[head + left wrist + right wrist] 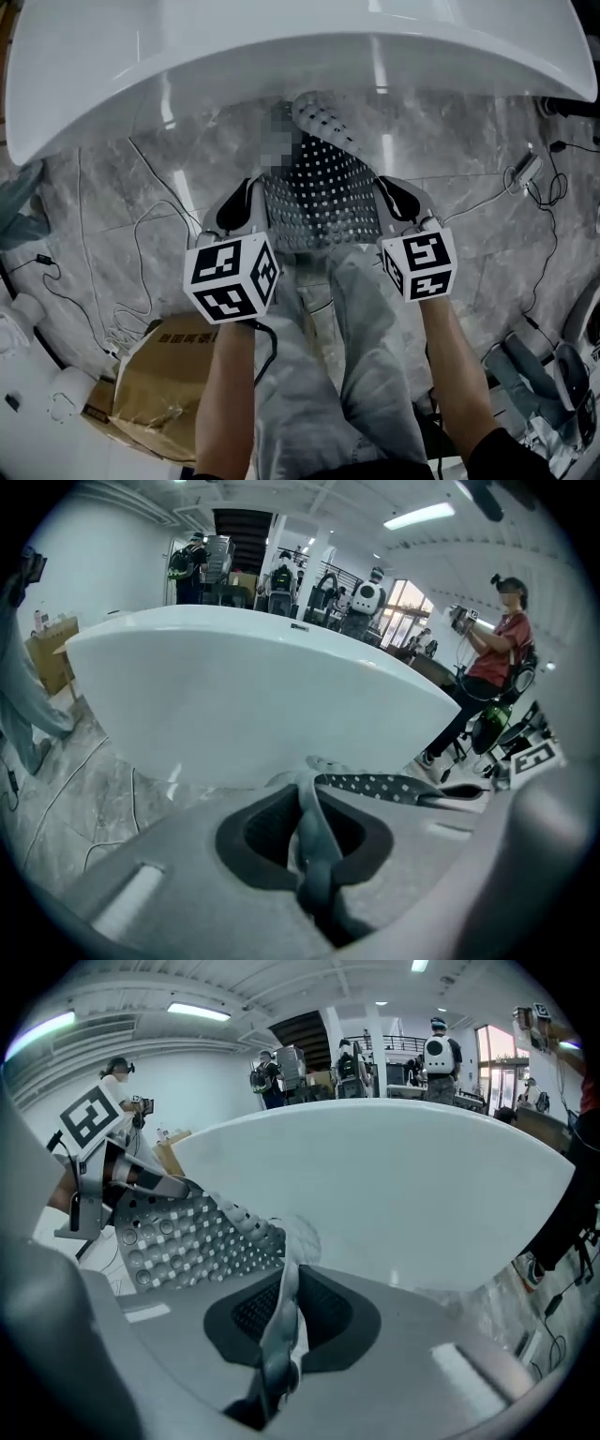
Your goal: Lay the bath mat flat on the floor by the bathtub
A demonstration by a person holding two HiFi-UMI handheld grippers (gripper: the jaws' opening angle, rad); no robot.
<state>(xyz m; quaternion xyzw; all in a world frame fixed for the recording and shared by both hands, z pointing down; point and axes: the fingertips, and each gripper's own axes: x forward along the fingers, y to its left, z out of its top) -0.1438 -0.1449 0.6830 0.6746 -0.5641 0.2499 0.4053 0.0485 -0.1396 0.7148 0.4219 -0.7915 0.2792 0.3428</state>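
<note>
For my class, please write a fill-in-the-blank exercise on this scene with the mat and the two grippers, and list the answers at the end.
1. The left gripper and the right gripper each have their jaws ____ on an edge of the bath mat.
2. Just beyond the bath mat stands a large white ____.
3. In the head view, a ____ box sits on the floor by the person's left arm.

Missing words: shut; bathtub; cardboard

No legible text, cardboard box (150, 389) print unreadable
</note>
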